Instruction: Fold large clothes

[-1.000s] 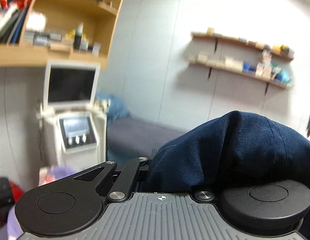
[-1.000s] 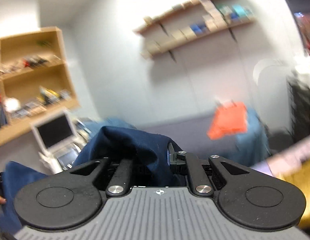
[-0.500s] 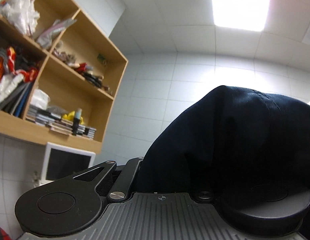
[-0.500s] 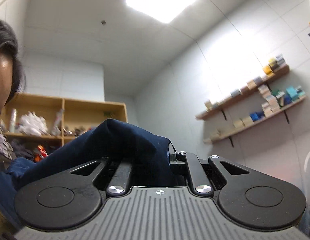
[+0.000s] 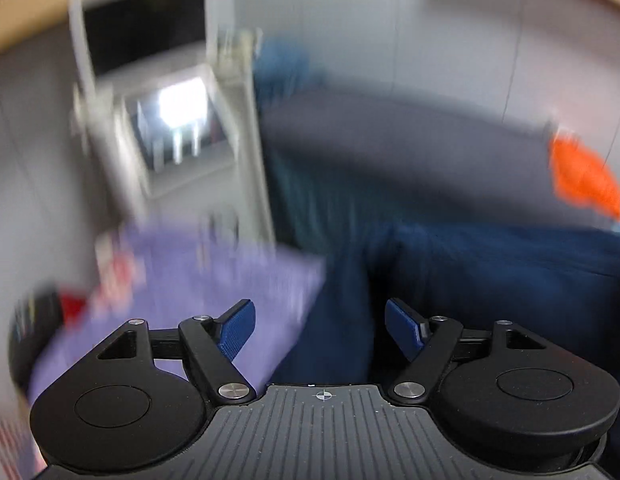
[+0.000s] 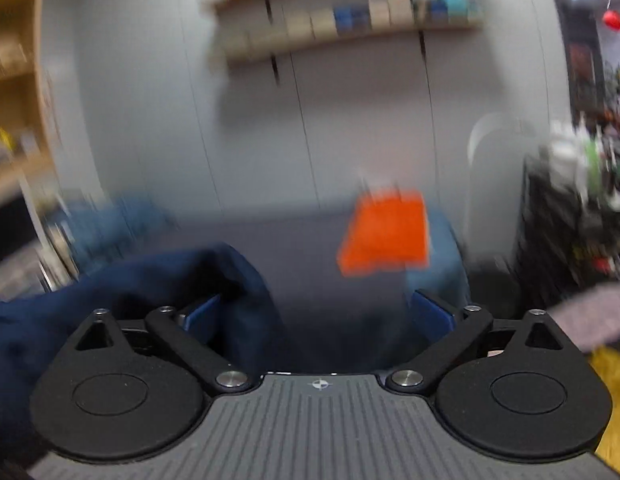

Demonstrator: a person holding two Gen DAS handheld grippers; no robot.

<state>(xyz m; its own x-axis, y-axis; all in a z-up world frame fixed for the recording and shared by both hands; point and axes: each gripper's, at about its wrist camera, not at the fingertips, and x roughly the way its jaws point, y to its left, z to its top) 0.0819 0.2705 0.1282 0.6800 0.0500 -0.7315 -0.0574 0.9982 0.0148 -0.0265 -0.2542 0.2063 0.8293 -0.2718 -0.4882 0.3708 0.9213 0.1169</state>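
Lying released, the navy garment point(image 5: 489, 280) spreads below and ahead of the left gripper point(image 5: 319, 330), its long axis running sideways toward the right gripper point(image 6: 317, 312). Both grippers' jaws have just been opening and now stand wide, pads clear of cloth. Motion blur hides the garment's edges and the surface carrying it.

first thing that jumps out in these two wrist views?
The bright orange cloth pops first: mid-frame in the right wrist view on the grey surface by the wall, and at the far right edge in the left wrist view. Next is the navy garment, spread ahead of the left gripper and bunched against the left finger of the right gripper. Both grippers' jaws have just been opening and stand wide, neither clamping it.
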